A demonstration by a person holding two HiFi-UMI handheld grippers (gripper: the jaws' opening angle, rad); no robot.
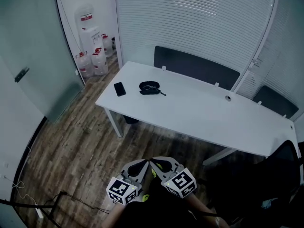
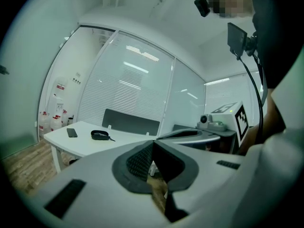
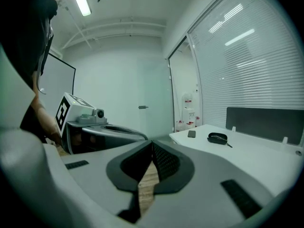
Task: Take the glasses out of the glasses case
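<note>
Head view: case sits on the white table just beside a phone, well apart from the left gripper and right gripper, side by side above the wood floor. Left gripper view: its jaws are pinched together, nothing between them. Right gripper view: same deal, jaws closed and empty, case far off on the table
</note>
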